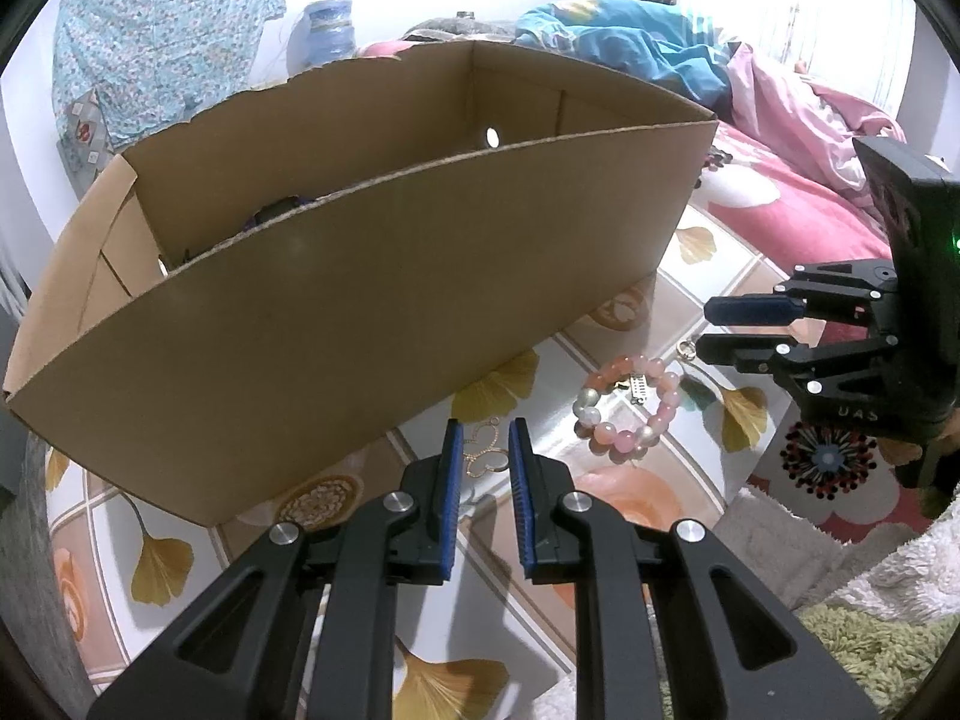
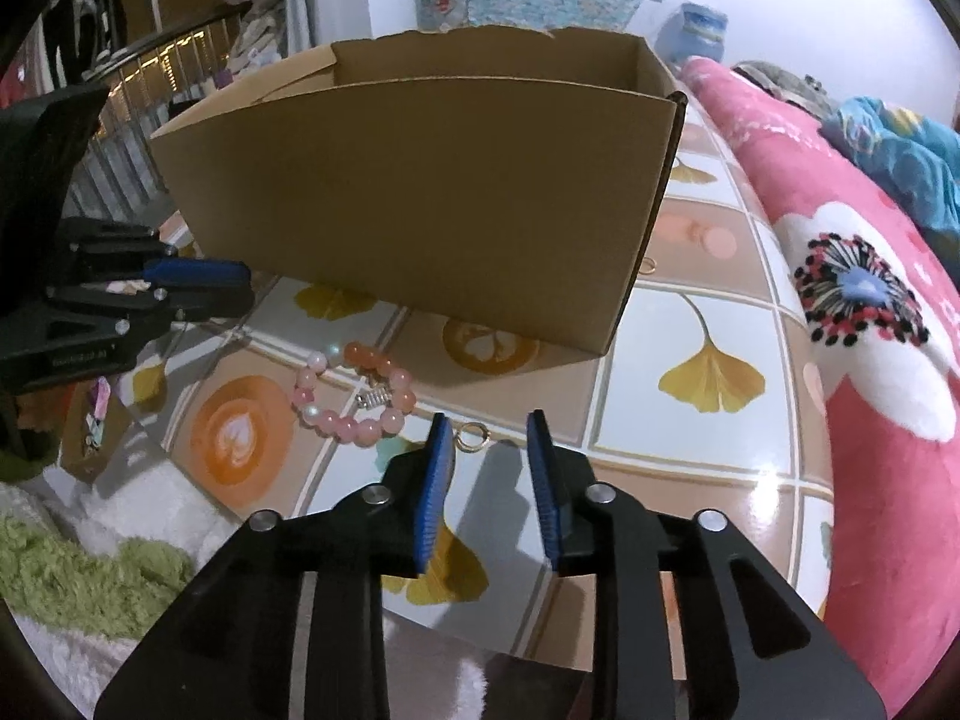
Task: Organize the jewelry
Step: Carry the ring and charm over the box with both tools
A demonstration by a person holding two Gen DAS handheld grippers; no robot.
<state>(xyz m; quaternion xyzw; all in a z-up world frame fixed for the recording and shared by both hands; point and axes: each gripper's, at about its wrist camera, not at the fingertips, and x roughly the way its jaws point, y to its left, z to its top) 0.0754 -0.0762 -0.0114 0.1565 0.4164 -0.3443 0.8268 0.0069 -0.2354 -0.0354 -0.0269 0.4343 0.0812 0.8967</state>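
Cardboard box: brown corrugated cardboard box, open at the top, standing on the tiled-pattern tabletop; a round hole shows in its far inner wall and a dark item, too hidden to identify, lies inside.
Bead bracelet: pink, peach and pearl-white round-bead bracelet with a small silver charm, lying flat on the tabletop just in front of the box, between the two tools and touching neither.
Gold ring: small gold-coloured metal ring, flat on the tabletop, just beside the tip of the right tool's left pad and near the bracelet.
Gold chain piece: thin gold looped ornament on the tabletop, seen through the gap between the left tool's pads.
Left gripper: black two-finger gripper with blue ribbed pads; jaws stand narrowly apart, nothing clamped; pointed steeply down at the tabletop near the box front.
Right gripper: matching black gripper with blue pads; jaws parted, released, nothing between the pads.
Surroundings: pink floral blanket along one table edge; green shaggy rug near the other.
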